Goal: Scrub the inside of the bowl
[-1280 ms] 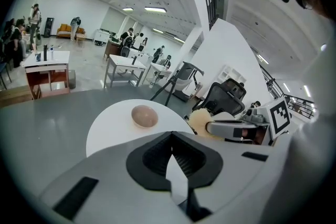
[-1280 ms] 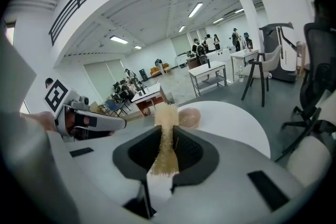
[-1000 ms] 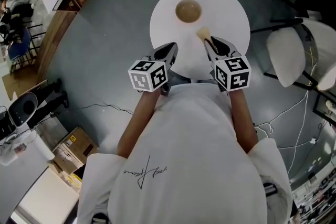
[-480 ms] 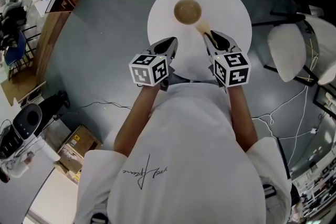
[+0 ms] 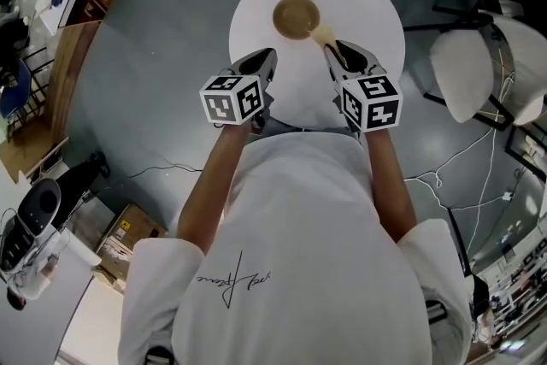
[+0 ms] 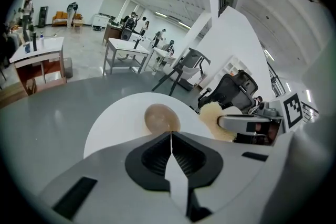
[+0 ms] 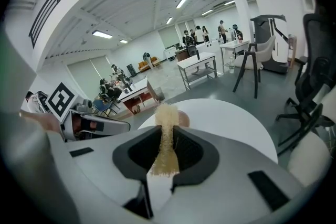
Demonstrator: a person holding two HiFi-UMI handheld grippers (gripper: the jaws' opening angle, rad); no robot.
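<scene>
On the round white table [image 5: 376, 4] a small round tan bowl [image 5: 297, 16] sat upright, a little toward 11 o'clock from the tabletop's middle. Both tools were held low over the near edge, side by side and well apart.

From where I stood, the right gripper [image 5: 335, 50] had its jaws clamped on a pale yellow fibrous scrubbing pad [image 5: 323, 36], which stuck out past the tips toward 11 o'clock. The pad's free end reached the bowl's rim on its 4 o'clock side; I could not tell whether it touched. None of it was inside the bowl.

The right gripper view showed the pad [image 7: 166, 115] pinched upright between the dark jaw pads of the right gripper [image 7: 167, 136], with a sliver of the bowl [image 7: 183, 119] peeking out behind it at 1 o'clock.

The left gripper [image 5: 267, 55] had its jaws pressed together with nothing between them. In its own view the left gripper [image 6: 170, 135] pointed at the bowl [image 6: 161, 118], which lay just beyond the tips at 12 o'clock, apart from them, with the pad [image 6: 214, 119] at 3 o'clock.

A white chair [image 5: 466, 73] stood off the table's 3 o'clock side.
</scene>
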